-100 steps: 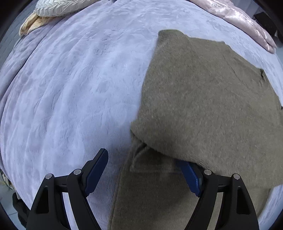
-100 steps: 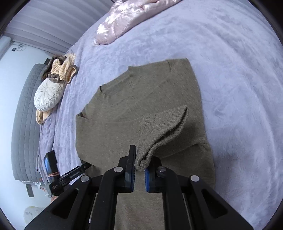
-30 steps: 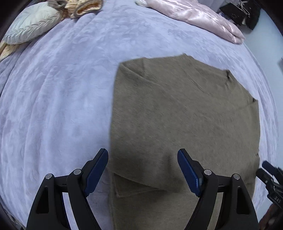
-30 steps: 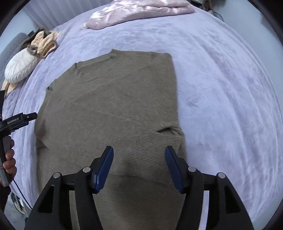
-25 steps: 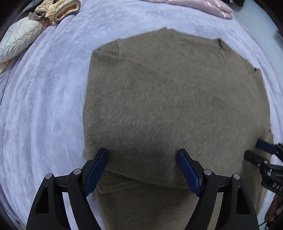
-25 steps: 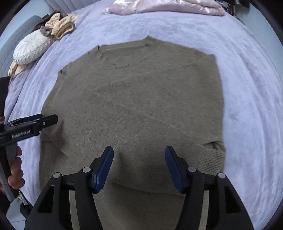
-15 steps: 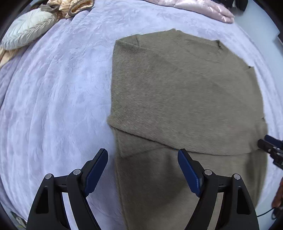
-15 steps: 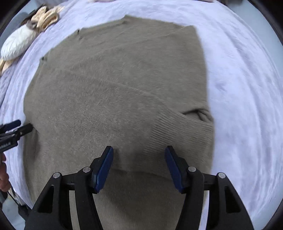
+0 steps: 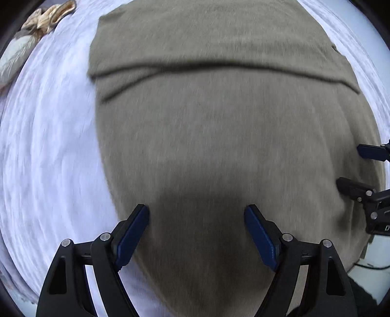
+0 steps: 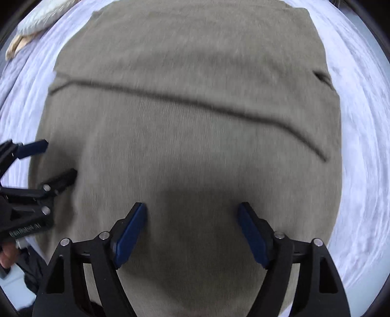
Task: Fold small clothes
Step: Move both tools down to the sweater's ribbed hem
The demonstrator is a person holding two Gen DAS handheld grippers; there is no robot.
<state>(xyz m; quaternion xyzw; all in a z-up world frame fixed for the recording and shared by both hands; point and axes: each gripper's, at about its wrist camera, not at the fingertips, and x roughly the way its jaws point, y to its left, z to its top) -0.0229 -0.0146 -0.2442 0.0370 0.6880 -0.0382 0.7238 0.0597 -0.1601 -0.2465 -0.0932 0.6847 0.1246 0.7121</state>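
Both sets of jaws stand wide and are opening further, with nothing pinched between them: the left gripper (image 9: 196, 215) and the right gripper (image 10: 192, 213) each point straight down over the sweater (image 9: 219, 136), and only its flat knit shows in the gap between the blue pads (image 9: 132, 234). Whether the fingertips touch the fabric cannot be told; each gripper throws a dark shadow on the cloth just ahead of it. Beyond the jaws, the olive sweater lies spread flat on the bed (image 9: 46, 158), filling most of both views. A folded edge crosses it from side to side, where the sleeves lie turned in over the body; in the right wrist view this edge runs as a dark line sloping down toward the right, and a small opening (image 10: 321, 77) in the fold shows near the sweater's right border. The two grippers work side by side: the right one enters the left wrist view at the right edge, over the sweater's side, and the left one appears at the left edge of the right wrist view, with a fingertip of the hand (image 10: 7, 253) holding it below. Farther out, the pale lilac bed cover rings the sweater, and a light cushion (image 9: 17, 56) and a tan bundle (image 9: 51, 14) lie near the far left corner. Both views are streaked with blur.
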